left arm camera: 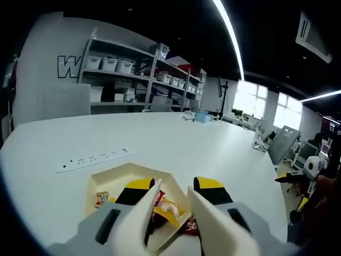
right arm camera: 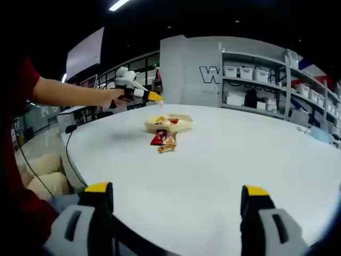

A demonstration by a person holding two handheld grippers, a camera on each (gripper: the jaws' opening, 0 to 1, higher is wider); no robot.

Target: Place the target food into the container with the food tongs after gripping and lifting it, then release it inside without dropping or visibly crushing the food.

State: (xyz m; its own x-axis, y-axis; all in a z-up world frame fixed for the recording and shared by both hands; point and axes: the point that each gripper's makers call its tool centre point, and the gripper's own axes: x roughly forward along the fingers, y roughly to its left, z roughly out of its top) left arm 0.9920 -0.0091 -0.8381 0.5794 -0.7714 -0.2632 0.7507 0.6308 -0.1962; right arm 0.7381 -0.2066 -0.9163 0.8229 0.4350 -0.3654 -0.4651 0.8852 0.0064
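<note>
The worktop point(right arm camera: 224, 160) is broad, white and matte, with a rounded edge and wide bare room on every side of the tray point(right arm camera: 168, 124). The tray is shallow, cream and angular, and sits well back from the near edge. In the left gripper view the left tool point(left arm camera: 173, 205) hangs just above the tray point(left arm camera: 106, 181), its pale tongs point(left arm camera: 139, 213) spread apart, gripping nothing. Crinkly snack packets point(left arm camera: 169, 208) lie inside it; two more packets point(right arm camera: 164, 141) lie on the worktop just beside it (red and orange foil). A flat power strip point(left arm camera: 93, 159) lies beyond. The right tool point(right arm camera: 176, 200) stands wide apart, empty, over bare worktop.
</note>
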